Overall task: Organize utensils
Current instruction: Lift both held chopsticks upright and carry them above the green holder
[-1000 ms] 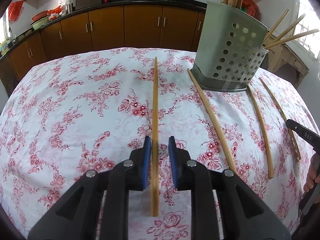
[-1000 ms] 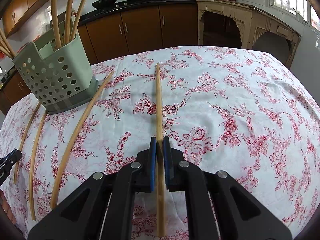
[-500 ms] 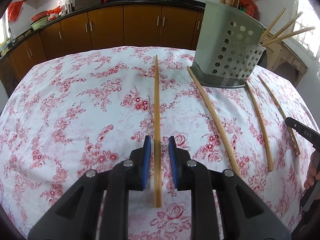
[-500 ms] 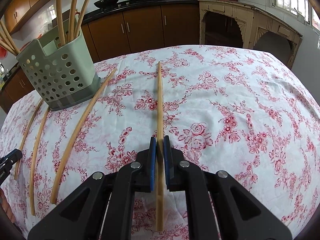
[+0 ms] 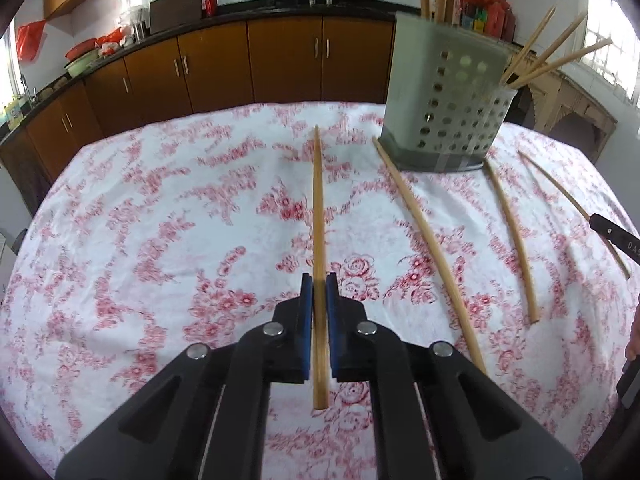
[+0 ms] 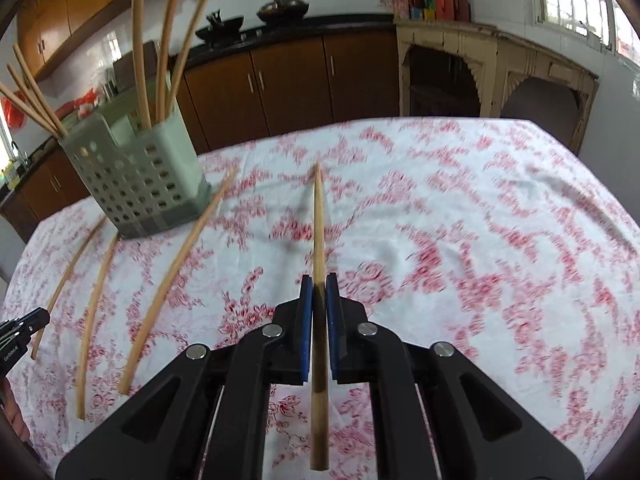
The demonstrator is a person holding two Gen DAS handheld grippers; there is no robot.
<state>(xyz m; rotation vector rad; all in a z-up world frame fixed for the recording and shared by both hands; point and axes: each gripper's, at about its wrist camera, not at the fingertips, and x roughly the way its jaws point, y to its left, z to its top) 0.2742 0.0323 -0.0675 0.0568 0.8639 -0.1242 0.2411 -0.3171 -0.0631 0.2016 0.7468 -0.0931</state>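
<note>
My left gripper (image 5: 315, 280) is shut on a long wooden chopstick (image 5: 318, 200) and holds it above the floral tablecloth. My right gripper (image 6: 315, 282) is shut on another wooden chopstick (image 6: 318, 220), lifted off the cloth. A pale green perforated utensil holder (image 5: 444, 96) with several chopsticks standing in it sits at the table's far side; it also shows in the right wrist view (image 6: 140, 176). Three more chopsticks lie on the cloth near the holder (image 5: 428, 248), (image 5: 512, 240), (image 5: 568, 204).
The round table wears a white cloth with red flowers (image 5: 160, 240). Brown kitchen cabinets (image 5: 280, 64) and a dark counter with woks stand behind it. A cream wooden sideboard (image 6: 500, 76) is at the right.
My left gripper has closed on its chopstick and lifted it. My right gripper has raised its chopstick off the cloth; both views moved up and back, with motion blur.
</note>
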